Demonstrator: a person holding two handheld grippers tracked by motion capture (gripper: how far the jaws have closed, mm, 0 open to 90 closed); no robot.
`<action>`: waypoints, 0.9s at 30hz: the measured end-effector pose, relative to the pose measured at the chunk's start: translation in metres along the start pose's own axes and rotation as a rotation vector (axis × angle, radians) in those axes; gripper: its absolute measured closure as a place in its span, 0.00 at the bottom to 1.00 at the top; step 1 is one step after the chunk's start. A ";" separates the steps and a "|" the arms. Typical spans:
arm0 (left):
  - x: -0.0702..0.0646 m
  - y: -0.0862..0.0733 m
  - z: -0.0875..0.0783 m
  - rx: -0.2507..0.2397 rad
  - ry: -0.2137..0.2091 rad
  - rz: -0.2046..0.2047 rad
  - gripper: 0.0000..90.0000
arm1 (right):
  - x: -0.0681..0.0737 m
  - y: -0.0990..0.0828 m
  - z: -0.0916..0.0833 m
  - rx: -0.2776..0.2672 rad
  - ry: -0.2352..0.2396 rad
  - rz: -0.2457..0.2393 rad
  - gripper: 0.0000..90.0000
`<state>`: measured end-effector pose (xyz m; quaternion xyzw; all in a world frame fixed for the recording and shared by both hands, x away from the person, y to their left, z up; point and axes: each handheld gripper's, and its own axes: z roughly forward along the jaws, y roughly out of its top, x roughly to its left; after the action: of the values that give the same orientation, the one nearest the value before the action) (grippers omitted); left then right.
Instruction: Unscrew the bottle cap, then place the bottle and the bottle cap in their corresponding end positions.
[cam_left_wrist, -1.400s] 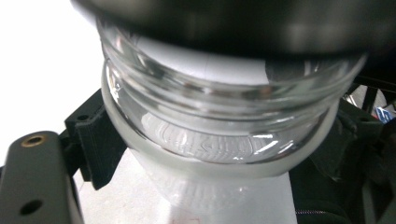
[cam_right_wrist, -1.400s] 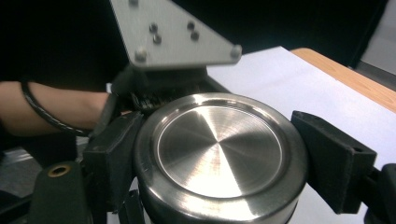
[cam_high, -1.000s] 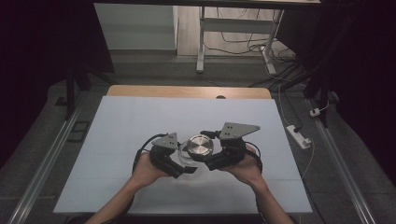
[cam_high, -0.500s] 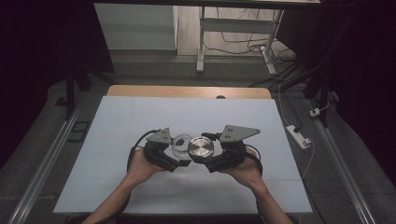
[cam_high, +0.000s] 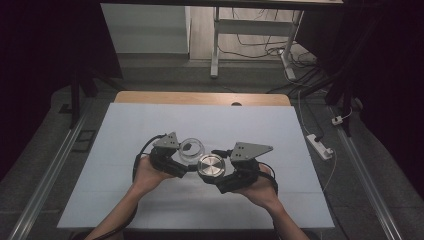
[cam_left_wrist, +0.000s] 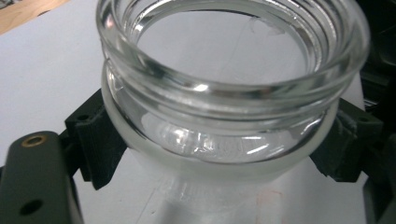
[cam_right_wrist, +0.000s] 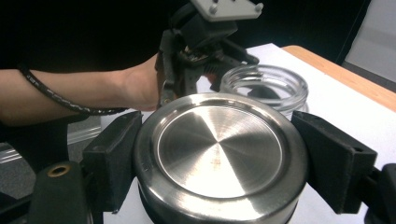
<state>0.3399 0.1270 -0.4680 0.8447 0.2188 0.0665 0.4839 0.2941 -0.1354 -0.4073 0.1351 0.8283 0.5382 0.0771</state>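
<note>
While clear ribbed glass jar (cam_left_wrist: 224, 116) sits gripped, brushed steel lid (cam_right_wrist: 219, 154) gleams round

Clear glossy glass jar (cam_left_wrist: 224, 93), brushed shiny metal lid (cam_right_wrist: 219, 149), matt white table (cam_high: 150, 210)

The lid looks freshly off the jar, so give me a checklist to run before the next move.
1. Left gripper clamped on the glass jar: ok, pads press both sides below the threaded neck.
2. Right gripper clamped on the metal lid: ok.
3. Lid clear of the jar mouth: ok, it sits beside the jar in the high view.
4. Jar upright: ok, mouth faces up.
5. Jar empty: ok, the white table shows through the glass.
6. Jar resting on the table or lifted: cannot tell.
</note>
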 end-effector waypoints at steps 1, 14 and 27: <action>0.002 0.000 0.000 0.001 0.010 -0.001 0.18 | 0.001 -0.001 0.001 -0.002 0.002 0.001 0.21; 0.012 0.006 -0.002 -0.019 0.041 -0.009 0.18 | 0.007 -0.011 0.005 0.004 0.004 -0.002 0.21; 0.020 0.016 0.010 -0.022 0.064 0.012 0.18 | 0.014 -0.032 0.010 0.015 0.006 0.001 0.21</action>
<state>0.3660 0.1211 -0.4620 0.8381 0.2282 0.0987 0.4856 0.2794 -0.1342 -0.4401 0.1344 0.8324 0.5325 0.0735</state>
